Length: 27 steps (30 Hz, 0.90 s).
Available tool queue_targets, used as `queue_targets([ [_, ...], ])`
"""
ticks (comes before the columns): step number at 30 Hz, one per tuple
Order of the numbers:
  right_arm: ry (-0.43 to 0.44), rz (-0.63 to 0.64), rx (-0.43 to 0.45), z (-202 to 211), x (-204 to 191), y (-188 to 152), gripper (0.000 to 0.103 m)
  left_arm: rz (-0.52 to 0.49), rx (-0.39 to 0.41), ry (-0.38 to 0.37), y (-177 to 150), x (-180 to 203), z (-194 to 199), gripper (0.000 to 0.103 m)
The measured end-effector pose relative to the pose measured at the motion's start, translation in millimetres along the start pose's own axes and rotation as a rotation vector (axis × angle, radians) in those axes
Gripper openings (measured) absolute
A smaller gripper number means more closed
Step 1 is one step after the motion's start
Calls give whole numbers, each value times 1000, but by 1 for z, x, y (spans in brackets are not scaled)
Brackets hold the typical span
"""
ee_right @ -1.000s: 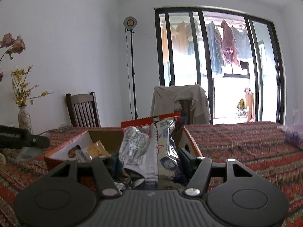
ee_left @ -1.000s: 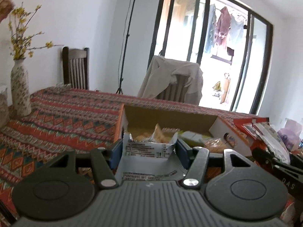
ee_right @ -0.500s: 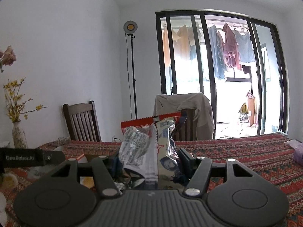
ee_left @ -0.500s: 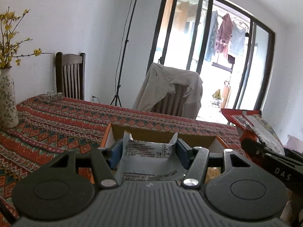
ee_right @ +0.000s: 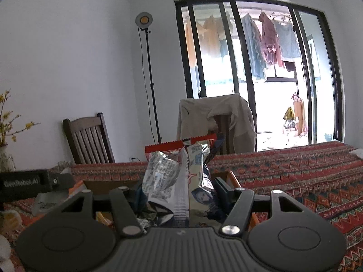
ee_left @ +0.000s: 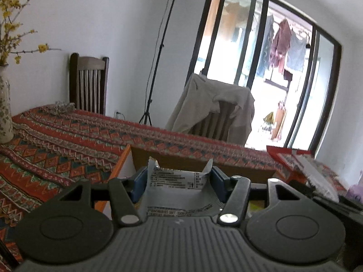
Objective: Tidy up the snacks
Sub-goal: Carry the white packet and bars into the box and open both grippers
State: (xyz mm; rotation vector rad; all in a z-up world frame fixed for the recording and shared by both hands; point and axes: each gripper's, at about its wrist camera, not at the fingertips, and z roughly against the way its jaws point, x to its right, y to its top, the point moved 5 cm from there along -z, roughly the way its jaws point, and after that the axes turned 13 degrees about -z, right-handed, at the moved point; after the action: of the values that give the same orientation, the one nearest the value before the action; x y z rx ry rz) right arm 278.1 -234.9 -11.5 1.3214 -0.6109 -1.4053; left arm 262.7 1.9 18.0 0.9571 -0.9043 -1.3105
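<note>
My left gripper (ee_left: pixel 178 182) is shut on a flat silver snack packet (ee_left: pixel 179 192) with black print, pinched between its blue pads. Just beyond it lies the open cardboard box (ee_left: pixel 172 161) with orange flaps. My right gripper (ee_right: pixel 179 195) is shut on a crumpled bunch of snack bags (ee_right: pixel 181 176), silver, white and red-topped, standing upright between the fingers. The same box (ee_right: pixel 231 178) shows behind and below that bunch, with a yellow snack (ee_right: pixel 103 218) inside. The right gripper's red-edged bags (ee_left: pixel 304 162) appear at the right in the left wrist view, and the left gripper's body (ee_right: pixel 34 182) at the left in the right wrist view.
A patterned red tablecloth (ee_left: pixel 68 140) covers the table. A vase with yellow flowers (ee_left: pixel 4 104) stands at the far left. A wooden chair (ee_left: pixel 89 83) and a chair draped with a beige jacket (ee_left: pixel 215 108) stand behind the table, beside a light stand (ee_left: pixel 158 52).
Both grippers have drawn back across the table with their packets still held. The box's inside has slipped out of sight below the left gripper, and more of the room shows above.
</note>
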Motion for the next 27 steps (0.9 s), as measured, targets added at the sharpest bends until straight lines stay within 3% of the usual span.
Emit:
queue_targets([
  [9,-25,60,-32,-6,-7,-15,61,-1,-11,8,-12,-6,-1,62],
  [11,-24,57,-49,-6,-6,-17,62,3,5,9,-11,-6,2,73],
  [13,-25,54,-60,-7,-6,-19,68,21,32,22,-10,-8,7,98],
  [15,-22,50,-60,-6,-4,-19,97,27,60,41,-8,-10,12,103],
  [16,-24,46,-54,-4,-4,-19,103,29,70,41,-8,-9,13,103],
  [27,-54,47,-66,-4,0,-20,103,20,60,48,-7,-6,12,103],
])
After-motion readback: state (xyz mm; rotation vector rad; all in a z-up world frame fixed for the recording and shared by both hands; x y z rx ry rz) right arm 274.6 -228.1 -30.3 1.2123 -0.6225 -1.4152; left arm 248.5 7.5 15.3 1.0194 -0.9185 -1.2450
